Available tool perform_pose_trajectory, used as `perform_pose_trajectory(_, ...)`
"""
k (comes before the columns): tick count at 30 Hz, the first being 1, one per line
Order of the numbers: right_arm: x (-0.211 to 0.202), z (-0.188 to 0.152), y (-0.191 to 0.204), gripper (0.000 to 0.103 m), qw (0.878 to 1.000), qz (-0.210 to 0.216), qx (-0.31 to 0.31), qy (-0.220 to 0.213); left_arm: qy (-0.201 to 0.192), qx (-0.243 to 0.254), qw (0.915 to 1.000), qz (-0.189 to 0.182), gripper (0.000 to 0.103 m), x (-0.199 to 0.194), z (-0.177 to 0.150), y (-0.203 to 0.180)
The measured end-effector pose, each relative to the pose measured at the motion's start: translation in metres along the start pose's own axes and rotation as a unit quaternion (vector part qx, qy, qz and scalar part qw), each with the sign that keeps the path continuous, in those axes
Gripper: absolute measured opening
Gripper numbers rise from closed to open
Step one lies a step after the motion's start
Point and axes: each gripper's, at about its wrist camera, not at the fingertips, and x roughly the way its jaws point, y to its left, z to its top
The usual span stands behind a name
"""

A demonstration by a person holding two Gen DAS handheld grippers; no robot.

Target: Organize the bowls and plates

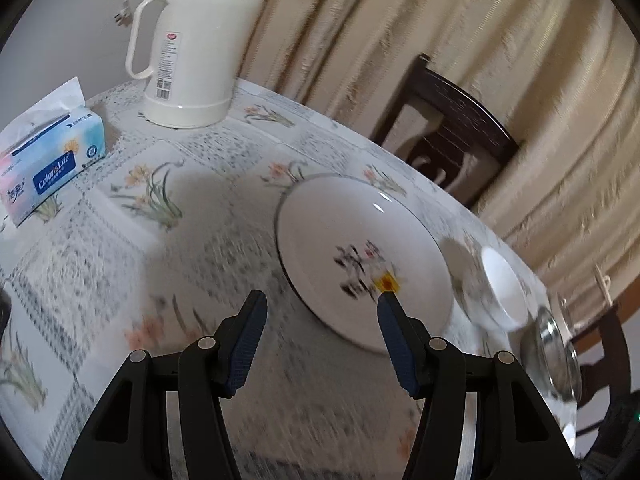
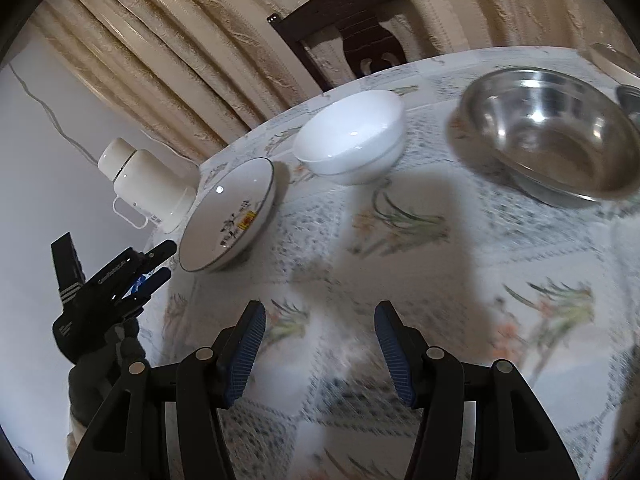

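Left gripper (image 1: 322,300) and right gripper (image 2: 320,312) both spread wide, empty. Bare tablecloth (image 2: 400,280) lower centre; plate (image 1: 360,256) mid-frame. Steel bowl (image 2: 552,128) clear only in right view, upper right.

both grippers hover with jaws spread wide and empty: the left gripper (image 1: 322,300), the right gripper (image 2: 320,312); a gloved hand (image 2: 90,376) grips the left one.

One dark-rimmed white plate (image 2: 228,216) with a printed motif sits on the table, along with one white ceramic bowl (image 2: 350,136) and one stainless steel bowl (image 2: 548,128). There is one white thermos jug (image 1: 196,52), one tissue pack (image 1: 48,152), and one dark wooden chair (image 2: 344,28).
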Motion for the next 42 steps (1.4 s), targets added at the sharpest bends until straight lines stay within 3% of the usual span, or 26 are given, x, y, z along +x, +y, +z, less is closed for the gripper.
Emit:
perform_pose_trajectory(7, 0.025, 0.017, 0.015, 0.06, 1.0, 0.015, -0.003, 0.008, 0.009, -0.019, 0.9997, 0.008, 0.059, 0.029, 0.026, 0.014)
perform_pose_trajectory(18, 0.065, 0.048, 0.033, 0.059, 0.999, 0.039, -0.006, 0.016, 0.011, -0.018, 0.9992, -0.033, 0.054, 0.053, 0.042, 0.01)
perform_pose_trajectory(22, 0.08, 0.056, 0.038, 0.052, 0.999, 0.041, -0.01, 0.019, 0.024, -0.022, 0.9986, -0.042, 0.045, 0.062, 0.039, 0.016)
perform_pose_trajectory(28, 0.106, 0.065, 0.043, 0.039, 0.999, 0.019, -0.02, 0.019, 0.013, -0.023, 0.9978, -0.061, 0.04, 0.067, 0.038, 0.023)
perform_pose_trajectory(32, 0.115, 0.069, 0.05, 0.036, 0.999, 0.01, -0.039, 0.013, 0.013, -0.027, 0.9967, -0.075, 0.033, 0.076, 0.04, 0.029)
perform_pose_trajectory(42, 0.14, 0.079, 0.052, 0.029, 0.999, -0.012, -0.046, 0.007, 0.017, -0.014, 0.9973, -0.07, 0.032, 0.082, 0.037, 0.027)
